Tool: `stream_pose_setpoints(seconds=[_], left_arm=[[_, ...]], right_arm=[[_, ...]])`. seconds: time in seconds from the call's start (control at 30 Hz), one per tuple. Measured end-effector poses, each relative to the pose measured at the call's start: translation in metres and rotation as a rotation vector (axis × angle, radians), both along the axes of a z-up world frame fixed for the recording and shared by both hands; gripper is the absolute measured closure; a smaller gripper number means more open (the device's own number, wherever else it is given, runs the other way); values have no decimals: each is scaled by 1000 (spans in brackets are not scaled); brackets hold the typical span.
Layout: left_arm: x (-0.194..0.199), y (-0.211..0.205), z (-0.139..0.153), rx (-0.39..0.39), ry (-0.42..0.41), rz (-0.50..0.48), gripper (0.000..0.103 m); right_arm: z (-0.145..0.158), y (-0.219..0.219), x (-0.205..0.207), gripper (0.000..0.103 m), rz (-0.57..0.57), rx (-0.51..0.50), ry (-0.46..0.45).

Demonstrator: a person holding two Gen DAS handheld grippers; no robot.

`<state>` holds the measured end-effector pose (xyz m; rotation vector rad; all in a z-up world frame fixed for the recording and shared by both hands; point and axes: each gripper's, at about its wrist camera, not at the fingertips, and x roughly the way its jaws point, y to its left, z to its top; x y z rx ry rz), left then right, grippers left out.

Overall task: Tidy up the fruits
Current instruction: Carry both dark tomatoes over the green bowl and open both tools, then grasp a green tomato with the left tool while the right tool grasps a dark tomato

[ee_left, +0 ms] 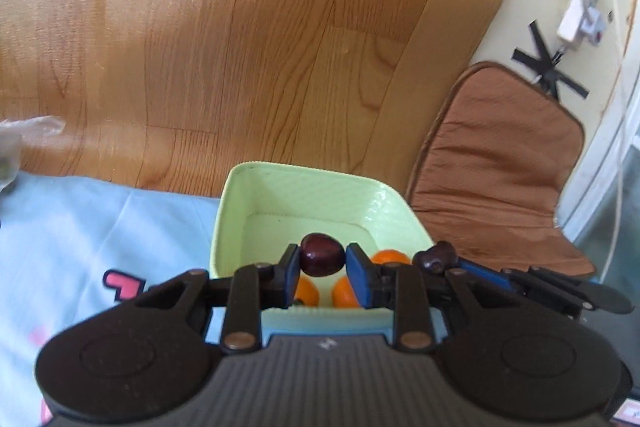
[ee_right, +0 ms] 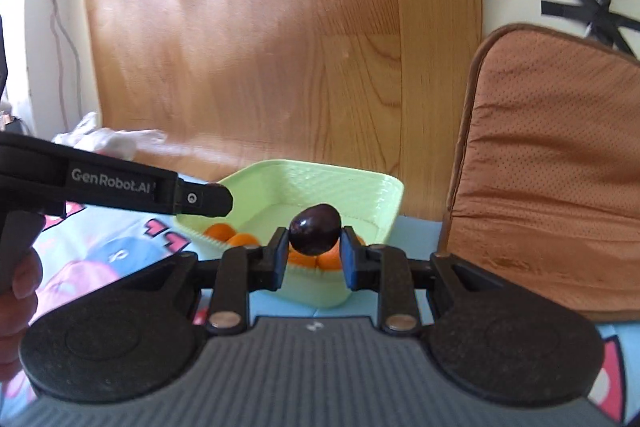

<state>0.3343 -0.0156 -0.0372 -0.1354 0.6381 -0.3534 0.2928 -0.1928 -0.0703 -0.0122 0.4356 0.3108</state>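
The left tool [ee_left: 322,269] is clamped on a dark plum [ee_left: 322,254], its long axis running sideways between the blue pads, held above the pale green tray [ee_left: 312,187] where orange fruits [ee_left: 390,257] lie. To its right, the right tool [ee_right: 314,254] grips a second dark plum [ee_right: 315,233], long axis tilted up to the right, over the same tray on the cloth-covered surface [ee_left: 100,223].

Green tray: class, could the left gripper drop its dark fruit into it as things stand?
Probably yes. The left gripper is shut on a dark fruit, poised above the near part of the green tray. The oranges sit at the near end; the far floor looks bare. The right gripper hovers close alongside.
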Motion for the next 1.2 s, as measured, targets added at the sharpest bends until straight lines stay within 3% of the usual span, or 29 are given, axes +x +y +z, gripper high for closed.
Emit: stream_pose_setpoints(seconds=[0.1,0.17,0.3,0.53,0.67,0.77,0.9,1.0,1.2], left_arm=[[12,-5,-9,22,21,6,77],[15,-6,-13,35,27,19,70],[4,2,-8,8,18,38,70],[-65,42,4,-16,-34,82,65],[-110,64,-9,-28,-22,124,63],[-136,78,-25,-23,13,174,63],[-161,90,-41,34,28,236,63],[-173,94,-41,33,-1,256,63],[-186,93,-39,38,-73,258,62]], right_arm=[[-6,3,8,72,-9,15,17],[-10,2,9,70,-11,18,20],[-2,-1,-2,66,-30,32,-17],[23,-43,-33,66,-108,121,-72],[22,-80,-60,66,-190,220,-33],[16,-87,-84,64,-191,282,5],[4,-59,-108,64,-96,282,75],[-3,-22,-114,64,5,224,120],[2,44,-105,63,126,44,74]])
